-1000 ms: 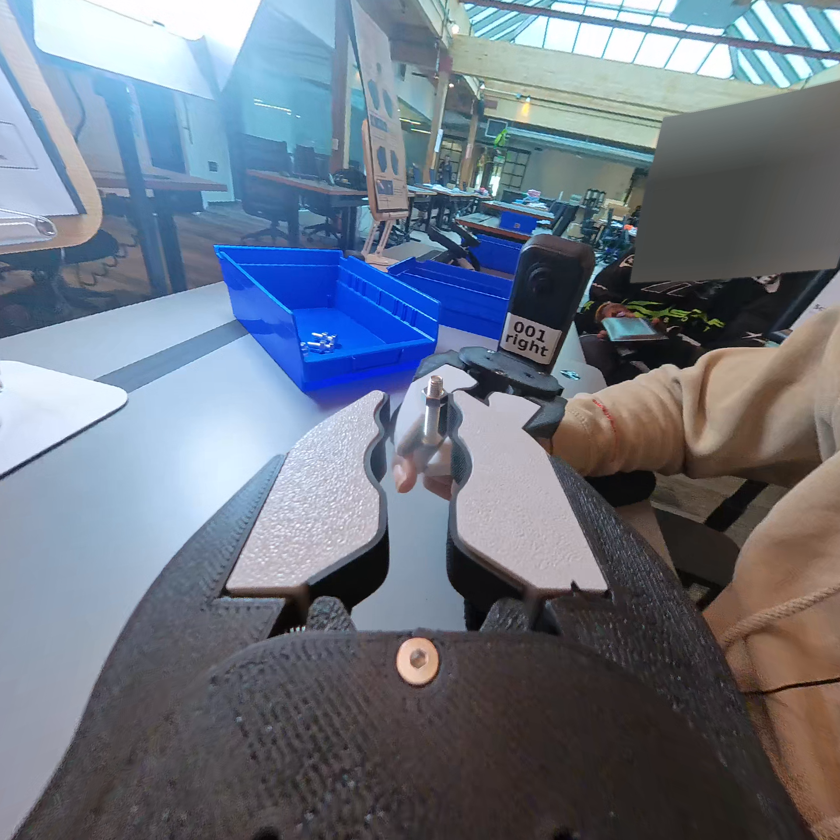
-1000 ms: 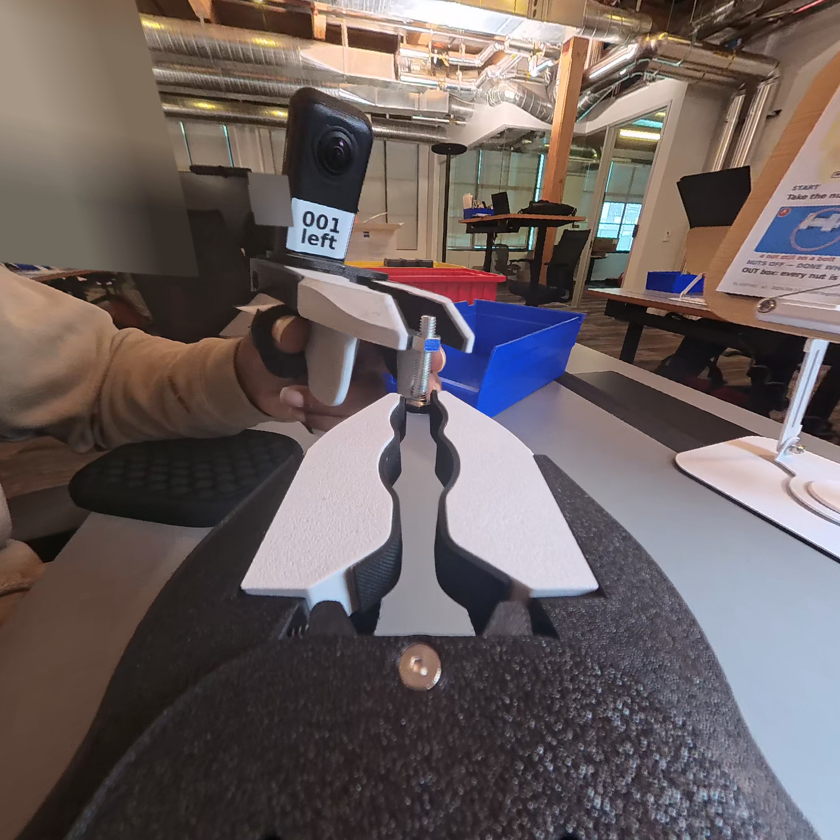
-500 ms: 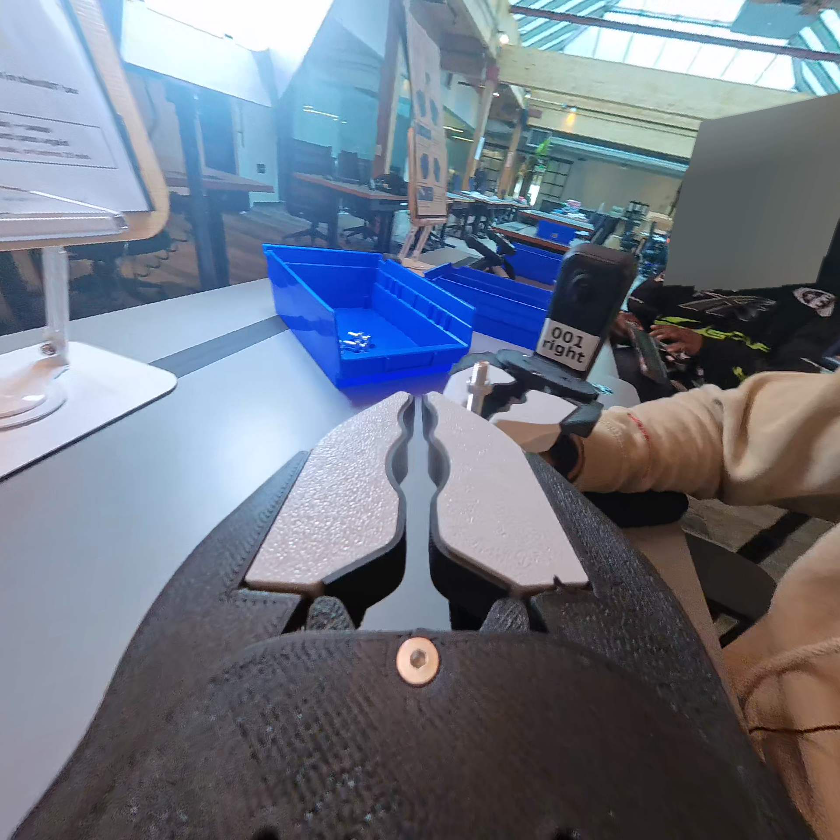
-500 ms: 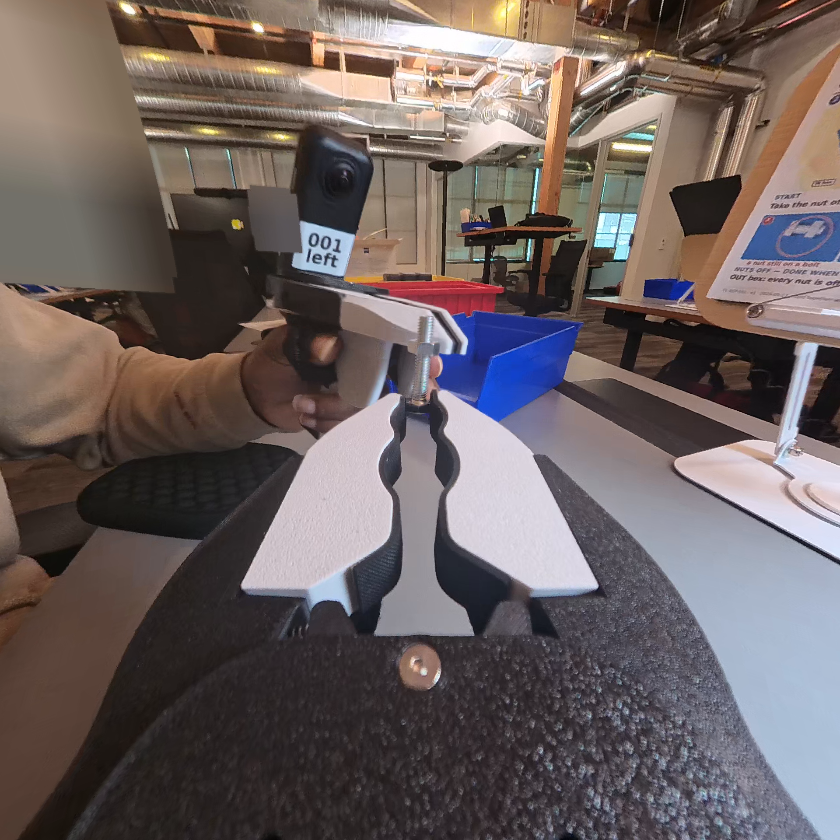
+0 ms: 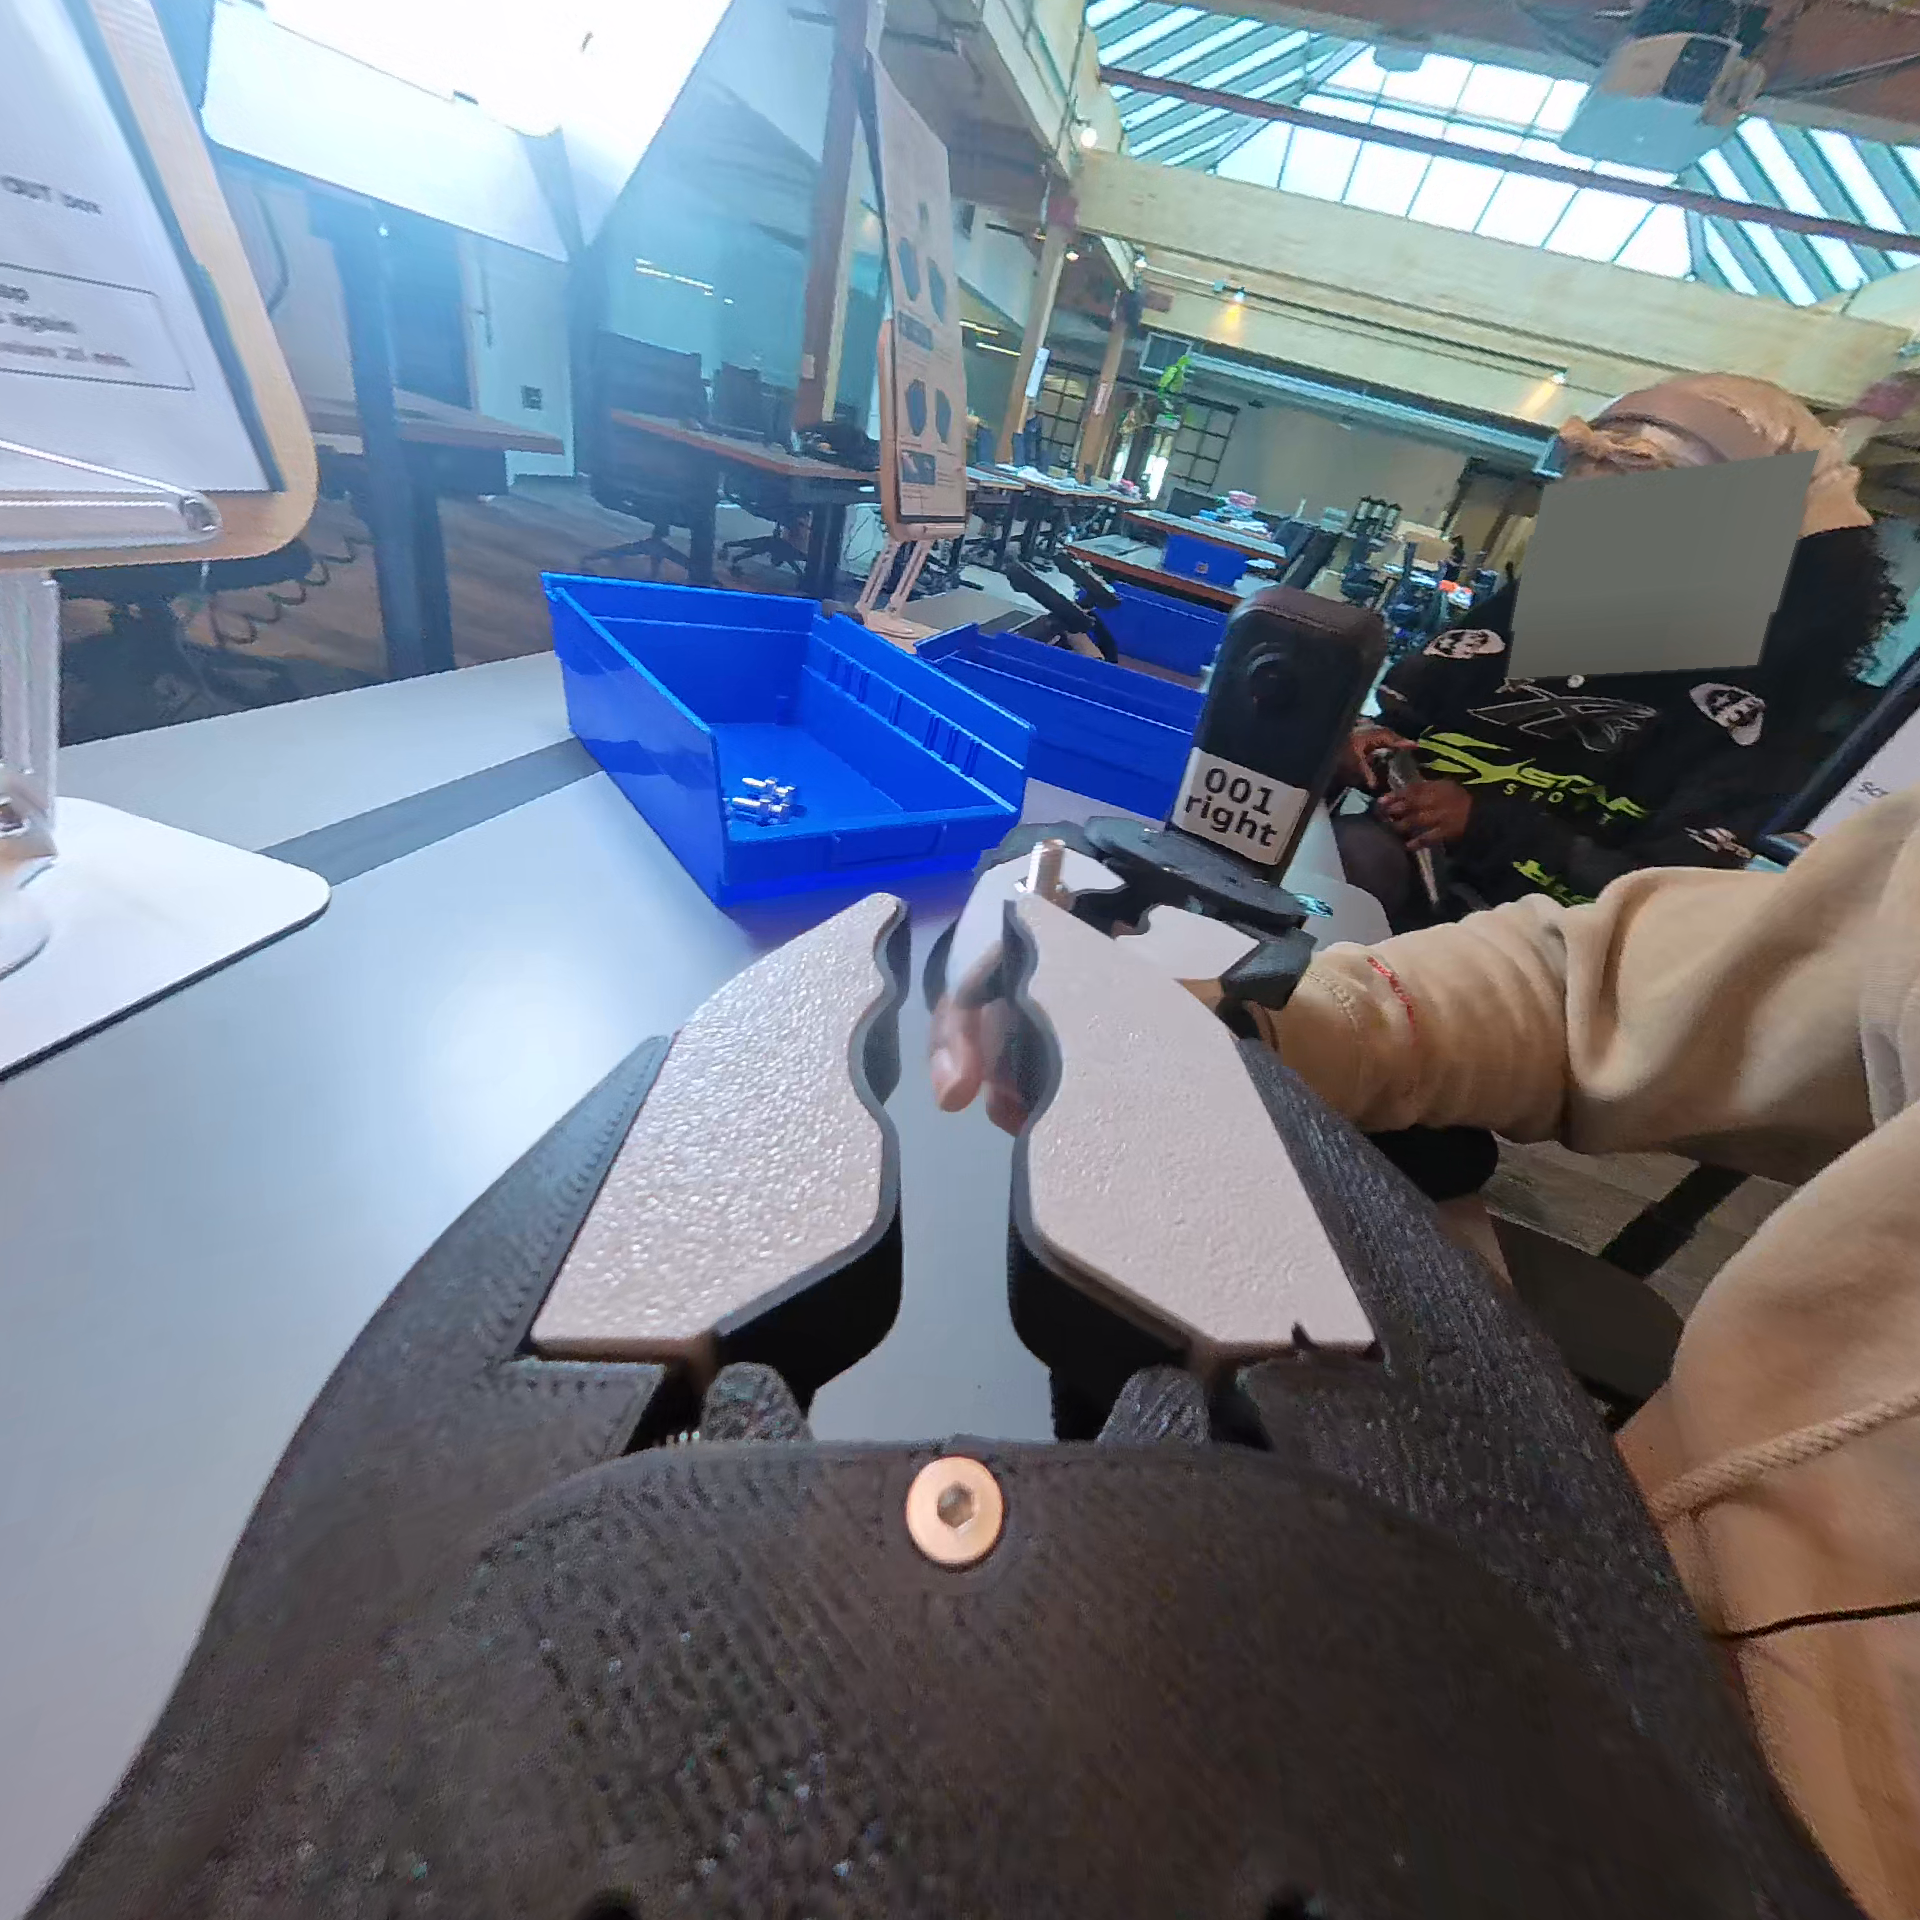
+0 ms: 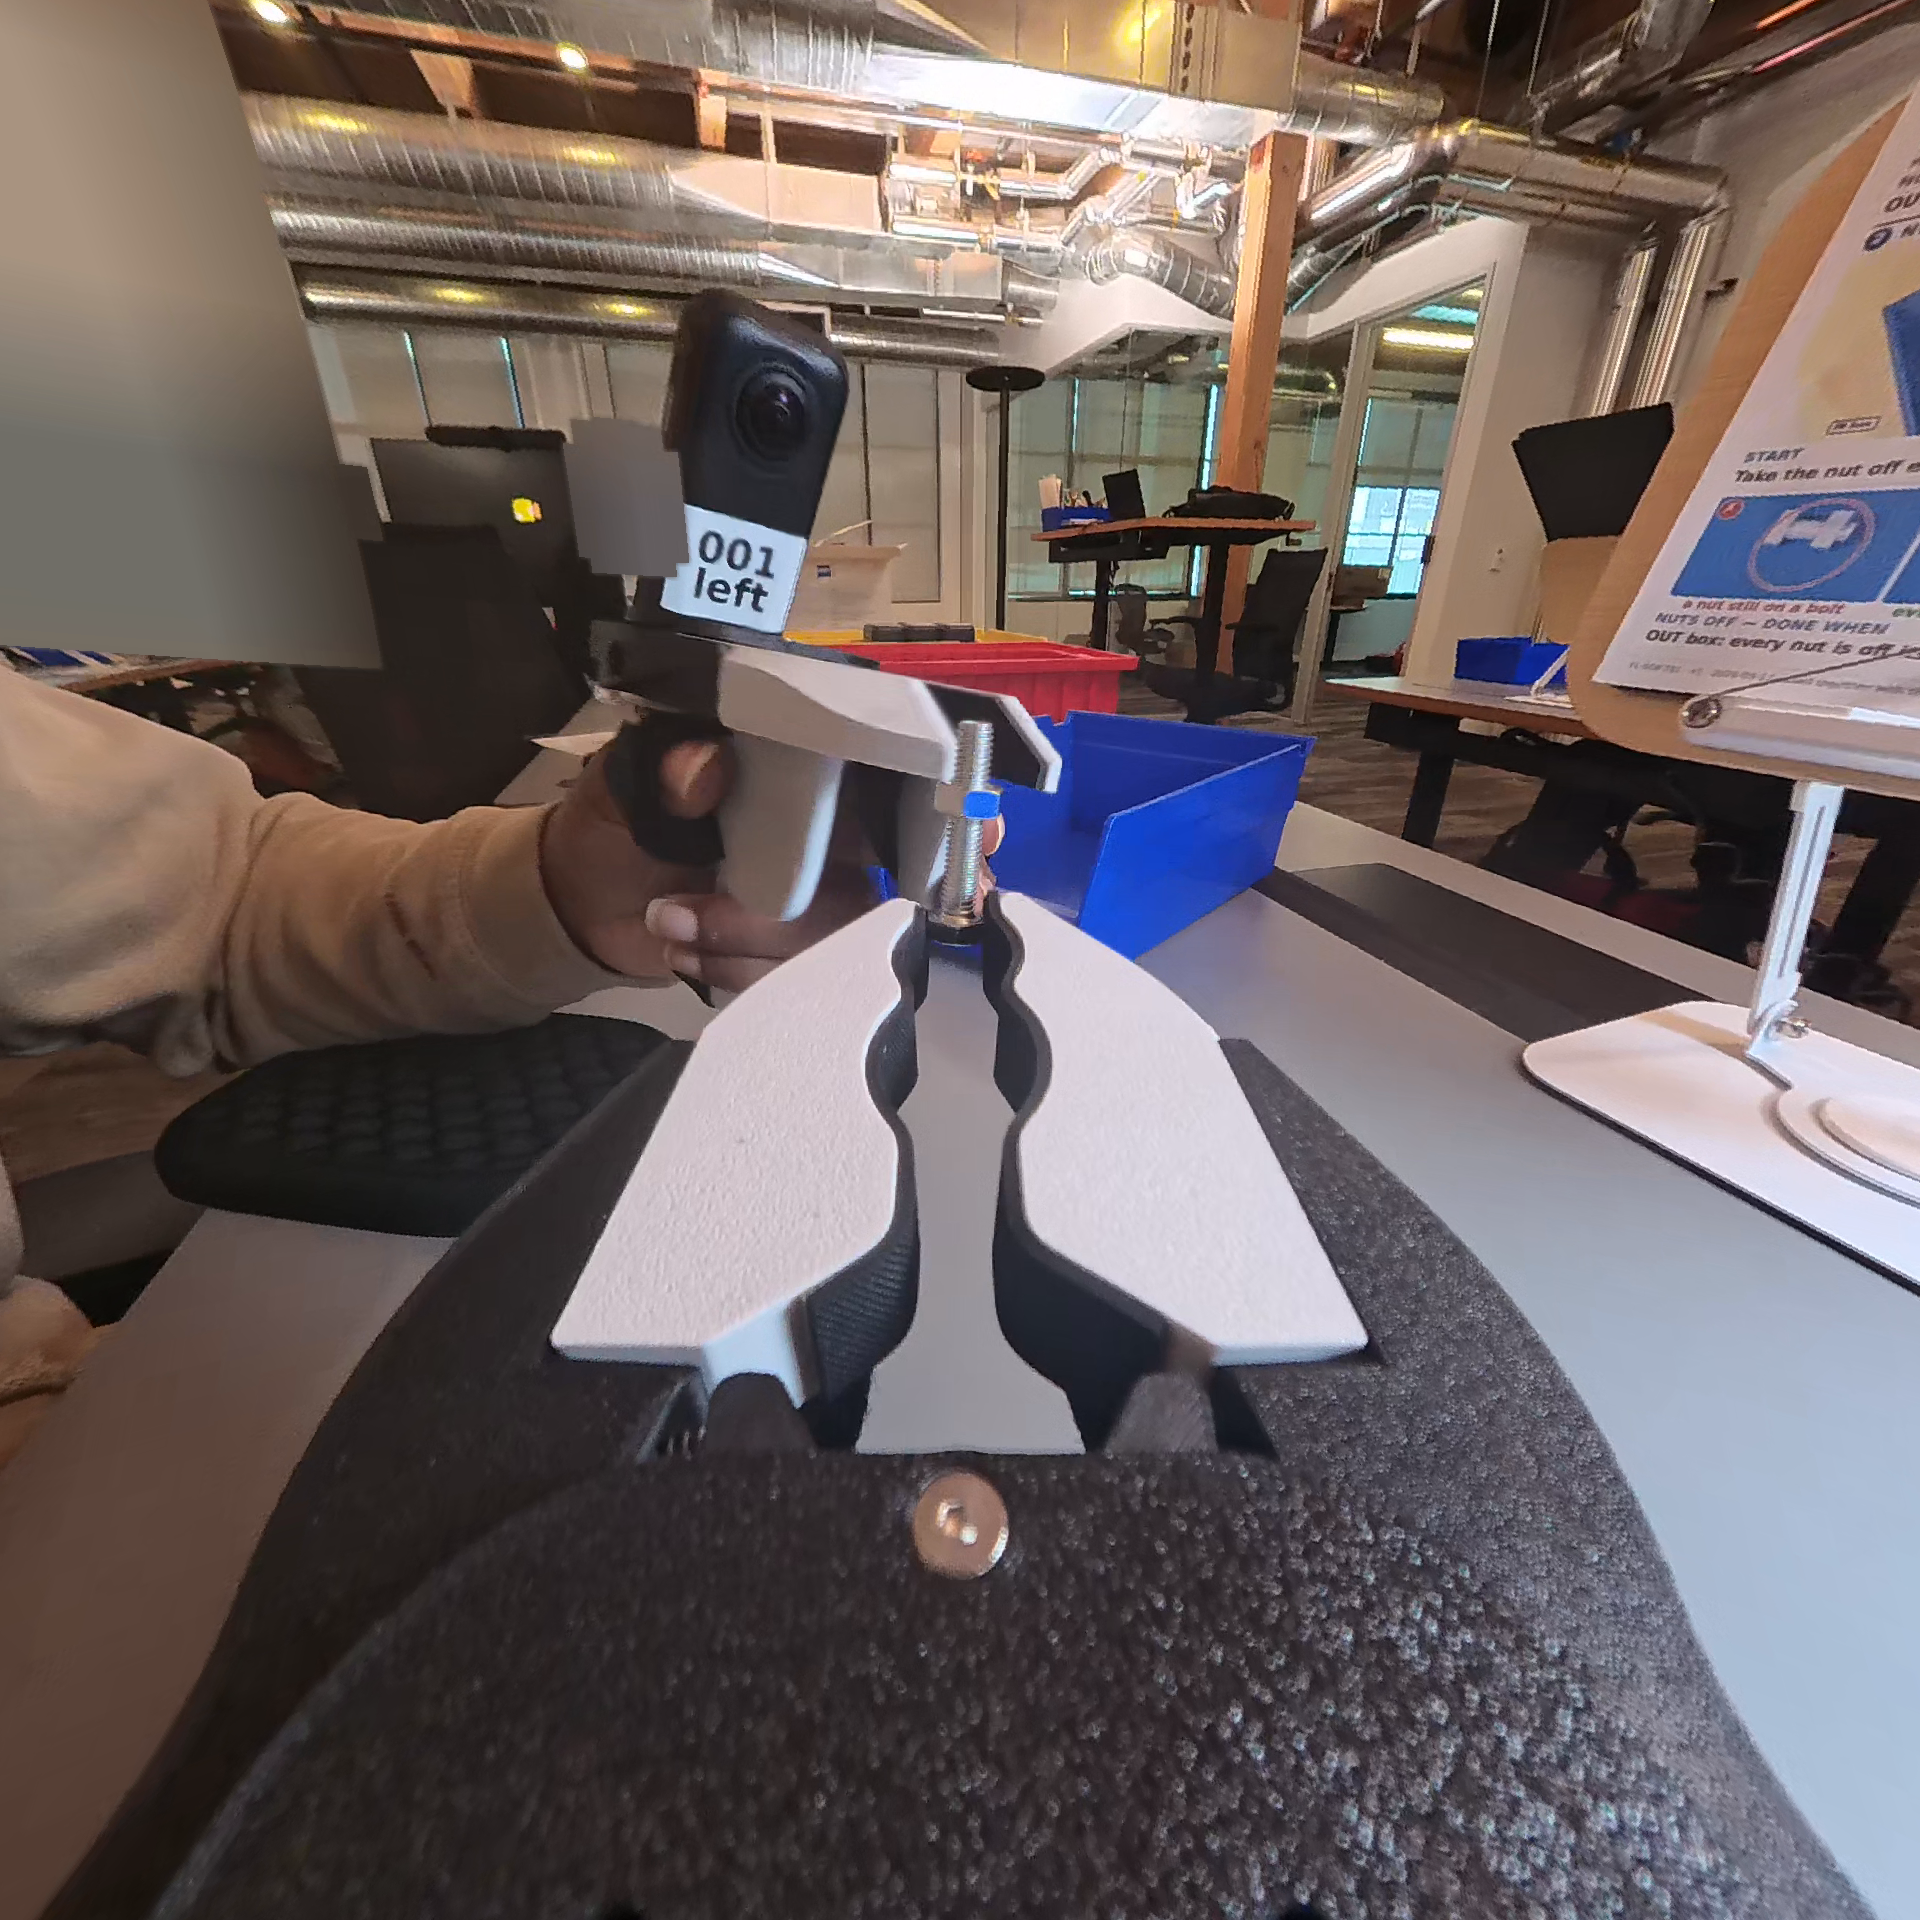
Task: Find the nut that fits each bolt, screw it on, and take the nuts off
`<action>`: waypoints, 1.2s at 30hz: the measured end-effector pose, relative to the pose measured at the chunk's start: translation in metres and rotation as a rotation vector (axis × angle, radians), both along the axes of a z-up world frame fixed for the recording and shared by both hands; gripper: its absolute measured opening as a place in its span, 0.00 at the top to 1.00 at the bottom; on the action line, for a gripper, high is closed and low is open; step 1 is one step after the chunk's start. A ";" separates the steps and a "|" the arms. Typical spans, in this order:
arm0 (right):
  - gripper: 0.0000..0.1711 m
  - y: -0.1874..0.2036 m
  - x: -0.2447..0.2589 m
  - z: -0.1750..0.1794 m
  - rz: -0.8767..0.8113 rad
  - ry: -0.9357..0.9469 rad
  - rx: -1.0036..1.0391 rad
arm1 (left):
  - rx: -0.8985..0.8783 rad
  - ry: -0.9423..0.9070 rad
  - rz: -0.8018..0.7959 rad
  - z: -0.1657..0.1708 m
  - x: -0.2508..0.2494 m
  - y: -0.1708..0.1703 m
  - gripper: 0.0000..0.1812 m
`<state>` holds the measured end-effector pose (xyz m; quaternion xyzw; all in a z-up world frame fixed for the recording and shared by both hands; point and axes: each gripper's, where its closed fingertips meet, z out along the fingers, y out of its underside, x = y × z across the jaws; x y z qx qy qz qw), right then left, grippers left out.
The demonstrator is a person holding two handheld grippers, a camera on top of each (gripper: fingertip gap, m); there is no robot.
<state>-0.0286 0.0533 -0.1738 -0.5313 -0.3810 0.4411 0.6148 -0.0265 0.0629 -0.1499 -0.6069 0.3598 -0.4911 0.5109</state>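
At the far left stood a white sign stand holding a printed instruction sheet; we leave its words unread. Right of it, on the grey table, sat a blue bin with a small cluster of silver fasteners on its floor, and a second blue bin just behind.

Nearer, the left gripper had its jaws a narrow gap apart with nothing between them. Its tips were level with the upper part of the bolt, and in its own view the bolt's tip showed just past its right finger. Seen from the right wrist, we could not be sure whether that finger touched the thread or only passed behind it.

The right gripper was closed on the bolt's head and held the bolt upright above the table. A nut with a blue mark sat partway along the thread.

We judged the step in hand to be turning that nut, and whether on or off we could not say. The next move called for the left jaws to shift right, centre on the nut's flats and close before twisting, while the right held firm.

Each gripper's camera carried a white label with dark print. Far right, a seated person's dark top bore green and white graphics.
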 end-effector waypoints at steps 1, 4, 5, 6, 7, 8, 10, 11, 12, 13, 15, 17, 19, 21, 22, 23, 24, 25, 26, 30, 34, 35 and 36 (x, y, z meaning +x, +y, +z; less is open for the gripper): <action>0.94 0.000 -0.001 -0.002 0.000 -0.008 -0.001 | 0.012 0.001 -0.021 0.000 0.003 -0.005 0.87; 0.94 -0.002 -0.004 -0.003 0.006 -0.018 0.004 | 0.039 0.029 -0.040 -0.002 0.010 -0.012 0.84; 0.94 -0.003 -0.004 -0.002 0.006 -0.016 0.005 | 0.048 0.046 -0.014 -0.004 0.009 -0.009 0.86; 0.94 -0.002 -0.002 -0.001 0.002 -0.011 0.002 | 0.047 0.045 -0.004 -0.004 0.007 -0.006 0.87; 0.94 -0.001 0.000 0.001 0.005 0.003 0.000 | 0.031 0.042 0.021 -0.004 0.004 -0.002 0.95; 0.94 0.000 0.001 0.002 0.001 0.006 -0.001 | 0.029 0.028 0.049 -0.002 0.000 0.004 0.97; 0.94 0.001 0.002 0.002 -0.007 0.004 0.003 | 0.008 0.018 0.044 -0.002 -0.003 0.006 0.96; 0.94 0.001 0.001 0.001 -0.007 0.002 0.000 | 0.006 0.010 0.027 -0.001 -0.001 0.004 0.94; 0.94 0.001 0.000 0.000 -0.007 -0.002 -0.001 | 0.014 0.007 0.010 0.000 0.002 0.000 0.91; 0.94 0.000 -0.001 0.000 -0.005 -0.006 -0.001 | 0.026 0.011 -0.009 0.000 0.005 -0.005 0.88; 0.94 -0.001 -0.002 -0.001 -0.002 -0.010 0.000 | 0.043 0.027 -0.029 -0.002 0.010 -0.011 0.84; 0.94 -0.002 -0.003 0.000 0.001 -0.008 0.003 | 0.051 0.048 -0.004 -0.005 0.010 -0.008 0.85; 0.94 -0.001 0.000 0.002 0.003 0.006 -0.002 | 0.023 0.048 0.035 -0.005 0.004 0.000 0.98; 0.94 0.001 0.002 0.003 -0.009 0.008 -0.001 | 0.010 0.034 0.053 -0.005 -0.002 0.007 0.99; 0.94 0.002 0.002 0.002 -0.010 0.006 -0.002 | -0.009 0.028 0.038 -0.005 -0.001 0.006 0.97; 0.94 0.002 0.002 0.001 -0.011 0.004 -0.005 | -0.012 0.022 0.026 -0.004 0.000 0.004 0.94; 0.94 0.002 0.001 0.001 -0.011 0.000 -0.005 | -0.001 0.023 0.016 -0.004 0.002 0.001 0.91; 0.94 0.002 0.000 0.000 -0.009 -0.004 -0.005 | 0.012 0.024 -0.005 -0.004 0.005 -0.003 0.87; 0.94 0.001 -0.001 0.000 -0.007 -0.006 -0.005 | 0.022 0.023 -0.023 -0.003 0.008 -0.008 0.85; 0.94 0.000 -0.001 0.000 -0.007 -0.004 -0.003 | 0.034 0.056 0.002 -0.006 0.008 -0.005 0.89; 0.94 0.002 0.002 0.004 -0.012 0.008 0.000 | -0.006 0.042 0.052 -0.006 -0.002 0.008 0.97; 0.94 0.002 0.002 0.003 -0.012 0.006 -0.002 | -0.004 0.036 0.044 -0.005 -0.001 0.006 0.95; 0.94 0.002 0.002 0.002 -0.012 0.003 -0.004 | 0.010 0.041 0.042 -0.005 0.000 0.005 0.93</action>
